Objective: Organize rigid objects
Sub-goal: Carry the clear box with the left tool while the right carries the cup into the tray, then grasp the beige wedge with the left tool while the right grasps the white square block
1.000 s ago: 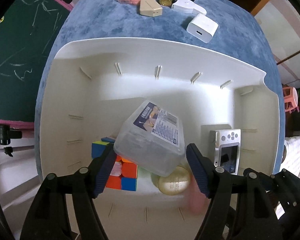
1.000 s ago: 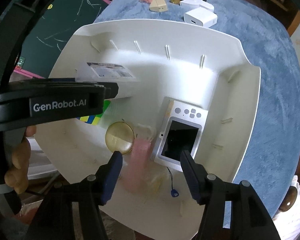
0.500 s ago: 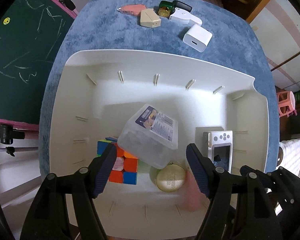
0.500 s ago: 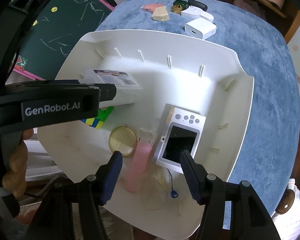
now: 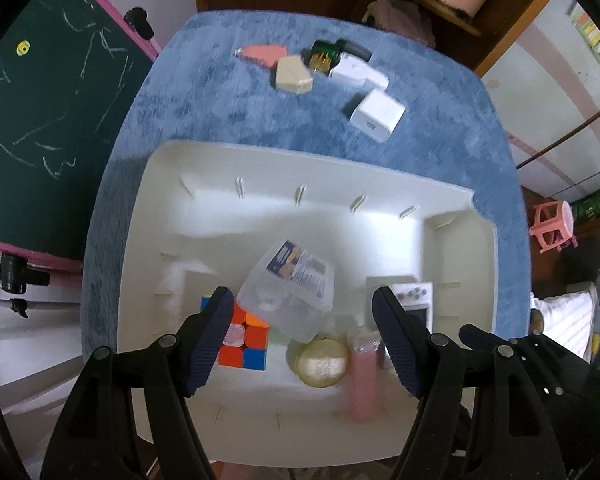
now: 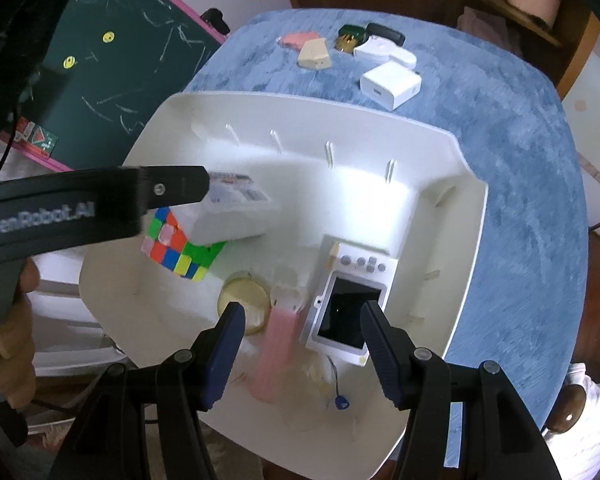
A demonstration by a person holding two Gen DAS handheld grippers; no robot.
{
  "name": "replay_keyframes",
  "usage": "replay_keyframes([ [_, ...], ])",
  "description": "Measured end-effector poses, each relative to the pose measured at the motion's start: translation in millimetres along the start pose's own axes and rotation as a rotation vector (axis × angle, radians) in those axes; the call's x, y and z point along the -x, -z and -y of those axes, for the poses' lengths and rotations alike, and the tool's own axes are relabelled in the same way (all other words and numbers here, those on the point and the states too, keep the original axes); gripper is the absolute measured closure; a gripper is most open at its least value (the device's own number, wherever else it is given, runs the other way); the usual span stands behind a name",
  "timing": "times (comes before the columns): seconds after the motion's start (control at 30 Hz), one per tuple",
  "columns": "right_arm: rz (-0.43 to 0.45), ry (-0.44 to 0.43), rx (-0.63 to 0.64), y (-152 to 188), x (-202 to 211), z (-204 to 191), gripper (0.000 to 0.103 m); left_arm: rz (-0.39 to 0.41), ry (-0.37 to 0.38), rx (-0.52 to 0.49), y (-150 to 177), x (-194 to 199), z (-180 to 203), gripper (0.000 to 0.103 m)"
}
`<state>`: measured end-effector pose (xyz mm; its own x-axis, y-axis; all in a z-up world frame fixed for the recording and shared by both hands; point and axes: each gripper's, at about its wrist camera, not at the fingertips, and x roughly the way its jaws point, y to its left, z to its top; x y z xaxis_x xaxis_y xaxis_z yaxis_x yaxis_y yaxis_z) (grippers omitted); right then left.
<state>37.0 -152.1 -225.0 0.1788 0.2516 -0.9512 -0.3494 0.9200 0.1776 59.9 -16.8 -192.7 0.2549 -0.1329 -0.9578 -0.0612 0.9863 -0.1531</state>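
Observation:
A white bin (image 5: pixel 300 154) (image 6: pixel 300 98) stands on the blue table. Inside lie a colour cube (image 5: pixel 244 346) (image 6: pixel 176 248), a clear labelled plastic box (image 5: pixel 296 270) (image 6: pixel 236 208) leaning on the cube, a round gold tin (image 5: pixel 322 364) (image 6: pixel 244 296), a pink bottle (image 5: pixel 362 380) (image 6: pixel 276 344) and a silver camera (image 5: pixel 418 300) (image 6: pixel 352 304). My left gripper (image 5: pixel 300 300) hangs open above the box and cube, holding nothing. My right gripper (image 6: pixel 302 312) is open above the bottle and camera, also holding nothing.
Beyond the bin on the table lie a white charger block (image 5: pixel 376 114) (image 6: pixel 390 86), a beige piece (image 5: pixel 292 76), a pink item (image 5: pixel 262 51), a green and gold item (image 5: pixel 324 56) and a white device (image 5: pixel 358 72). A chalkboard (image 5: pixel 40 100) stands left, a pink stool (image 5: pixel 552 226) right.
My left gripper has risen away from the bin, so the contents look smaller and more of the far table shows. The right gripper has barely moved. Both stay open.

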Motion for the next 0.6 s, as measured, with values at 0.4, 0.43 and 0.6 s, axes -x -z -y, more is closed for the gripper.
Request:
replay_keyframes([
  [0.4, 0.089, 0.012, 0.035, -39.6, 33.5, 13.1, 0.042, 0.094, -0.004, -0.057, -45.7, 40.5, 10.4, 0.028],
  [0.43, 0.097, 0.014, 0.042, -45.9, 37.9, 15.4, 0.042, 0.105, -0.002, -0.058, -54.4, 43.9, 11.1, 0.028],
  [0.6, 0.145, 0.03, 0.062, -85.6, 58.7, 31.0, 0.042, 0.151, -0.005, -0.055, -91.9, 53.8, 12.7, 0.028],
])
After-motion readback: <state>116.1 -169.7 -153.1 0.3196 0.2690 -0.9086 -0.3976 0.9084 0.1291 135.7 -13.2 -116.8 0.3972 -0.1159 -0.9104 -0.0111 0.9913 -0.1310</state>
